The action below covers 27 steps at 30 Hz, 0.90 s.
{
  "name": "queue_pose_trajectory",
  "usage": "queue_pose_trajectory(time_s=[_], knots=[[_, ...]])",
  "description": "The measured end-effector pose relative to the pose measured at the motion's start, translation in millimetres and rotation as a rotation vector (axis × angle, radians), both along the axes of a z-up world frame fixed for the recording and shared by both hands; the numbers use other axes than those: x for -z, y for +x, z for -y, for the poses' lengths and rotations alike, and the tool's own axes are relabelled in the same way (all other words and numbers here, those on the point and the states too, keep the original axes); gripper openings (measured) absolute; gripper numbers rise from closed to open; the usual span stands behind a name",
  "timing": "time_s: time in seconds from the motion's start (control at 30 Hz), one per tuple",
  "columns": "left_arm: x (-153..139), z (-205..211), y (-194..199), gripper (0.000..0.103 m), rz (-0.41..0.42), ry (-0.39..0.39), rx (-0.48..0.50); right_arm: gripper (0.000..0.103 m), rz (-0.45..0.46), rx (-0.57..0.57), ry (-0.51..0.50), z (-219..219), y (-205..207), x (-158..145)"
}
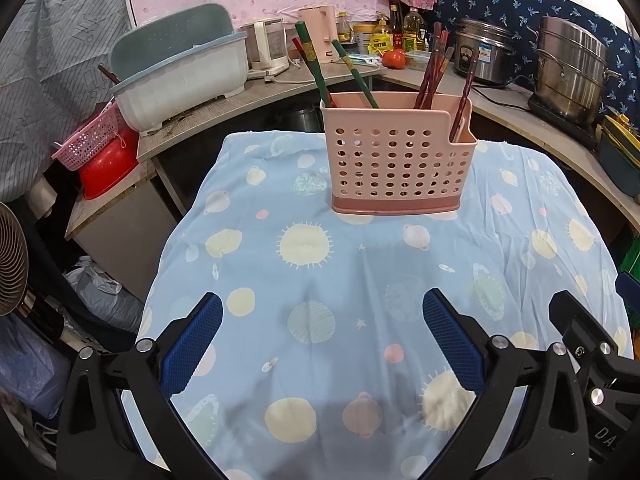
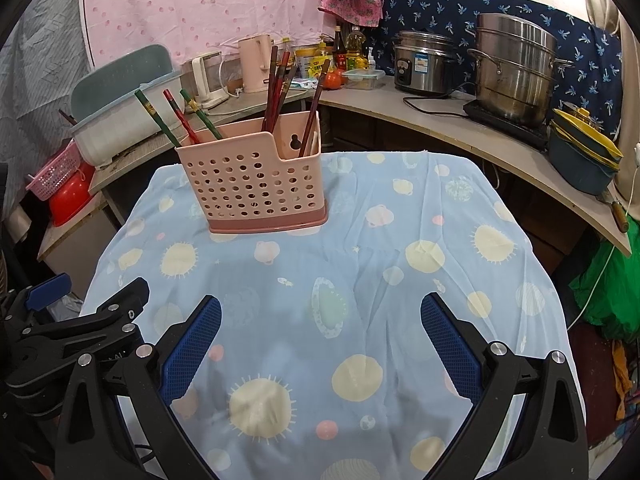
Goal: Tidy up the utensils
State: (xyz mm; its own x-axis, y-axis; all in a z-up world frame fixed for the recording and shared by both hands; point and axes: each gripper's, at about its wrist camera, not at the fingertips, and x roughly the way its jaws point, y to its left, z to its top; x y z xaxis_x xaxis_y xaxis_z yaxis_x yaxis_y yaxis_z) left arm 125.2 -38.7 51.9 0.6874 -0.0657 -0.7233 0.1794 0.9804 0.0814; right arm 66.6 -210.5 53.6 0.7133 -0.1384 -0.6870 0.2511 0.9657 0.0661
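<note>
A: Start with the tongs. How do they stand?

B: The left tongs [image 1: 322, 316], black arms with blue textured pads, are spread wide at the bottom of the left wrist frame with nothing between them. The right tongs [image 2: 320, 316] are just the same in their own frame: wide apart, holding nothing. Both hang over the light blue cloth printed with pale yellow suns and planets [image 1: 360, 264] that covers the table.

A: And the utensil holder?

B: A pink perforated plastic caddy with a darker pink base [image 1: 398, 160] stands upright on the cloth, upper centre of the left frame and upper left of centre in the right frame [image 2: 252, 184], well apart from both pairs of tongs. Its front wall steps down at the right end, where a smaller compartment sits. Green chopsticks with a gold band [image 1: 316, 64] and one red chopstick lean out of the left end; a bundle of dark red-brown chopsticks [image 1: 434, 68] stands to the right of them, and one more rises from the low end compartment.

A: Anything hard to read?

B: The lower parts of the chopsticks are hidden behind the caddy wall, so I cannot count the bundle exactly. The far edge of the table is masked by the caddy, and the arms of each pair of tongs are cut off by the bottom edge.
</note>
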Motion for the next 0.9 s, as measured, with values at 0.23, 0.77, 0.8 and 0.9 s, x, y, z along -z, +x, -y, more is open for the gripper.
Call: queue_pose_trajectory(time_s=[0.23,0.77,0.8,0.9], knots=[[0.5,0.1,0.4,0.096,-0.006,0.0,0.0,0.097,0.001,0.001,-0.001,-0.9,0.4,-0.5],[0.5,0.4,1.1,0.096,-0.017,0.004,0.001,0.096,0.0,0.001,-0.002,-1.1,0.6,-0.8],[0.5,0.5,1.1,0.096,-0.014,0.005,0.001,0.096,0.001,0.001,-0.003,-1.0,0.5,-0.7],[0.4,0.4,1.2,0.096,-0.011,0.01,0.004,0.097,0.0,0.001,-0.002,-1.3,0.8,-0.8]])
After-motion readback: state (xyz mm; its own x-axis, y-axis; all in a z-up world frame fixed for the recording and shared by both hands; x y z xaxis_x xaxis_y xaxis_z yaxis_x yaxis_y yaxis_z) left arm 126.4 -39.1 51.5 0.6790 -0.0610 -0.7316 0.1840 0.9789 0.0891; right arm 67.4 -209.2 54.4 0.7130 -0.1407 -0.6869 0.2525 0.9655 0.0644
